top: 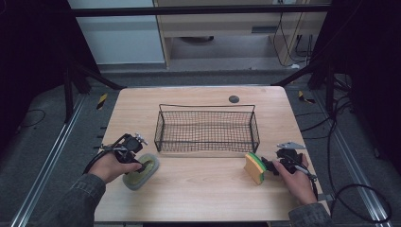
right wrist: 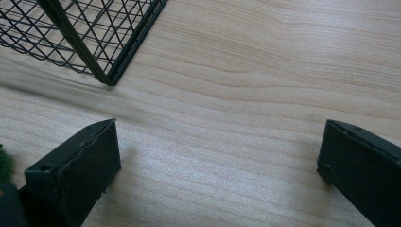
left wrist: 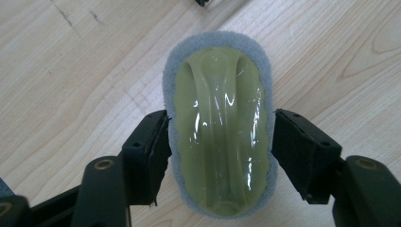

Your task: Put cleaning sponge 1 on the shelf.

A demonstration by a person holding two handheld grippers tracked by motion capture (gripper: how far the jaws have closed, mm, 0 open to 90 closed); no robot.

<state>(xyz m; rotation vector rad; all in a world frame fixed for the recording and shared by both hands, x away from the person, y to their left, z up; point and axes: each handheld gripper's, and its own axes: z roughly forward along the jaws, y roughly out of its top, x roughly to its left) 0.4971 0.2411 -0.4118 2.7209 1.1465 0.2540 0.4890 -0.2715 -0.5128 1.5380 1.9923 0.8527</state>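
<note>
A: High view first. Lower left of the frame, the left gripper (top: 137, 163) sits low over a grey scrub pad (top: 141, 171) with a pale green handle, lying flat on the table (top: 208, 198). Step in hand, as I read it: taking hold of that pad, probably to carry it to the wire basket (top: 206, 128) at centre.

B: And the other side?

A: Lower right, the right gripper (top: 269, 165) rests beside a yellow-and-green sponge (top: 254, 168), which stands on its edge just below the basket's right corner. Touching or only close, I can't quite tell from up here.

B: Left gripper view?

A: The scrub pad (left wrist: 220, 127) runs up the middle of the frame. The jaws stand either side of its waist; the left-hand pad meets the grey fringe, the right-hand one looks just short of it. So not clamped yet, by my reading. Next move calls for closing squarely on the flanks, then a lift straight up.

B: Right gripper view?

A: Jaws wide apart at the bottom corners, bare table (right wrist: 246, 94) between them. A sliver of green at the far left edge, likely the sponge. The basket corner (right wrist: 106, 71) sits upper left.

B: Anything in the way?

A: The basket's near wall stands between pad and inside; the pad must clear the rim. A dark round spot (top: 233, 99) lies behind the basket, well out of the path.
</note>
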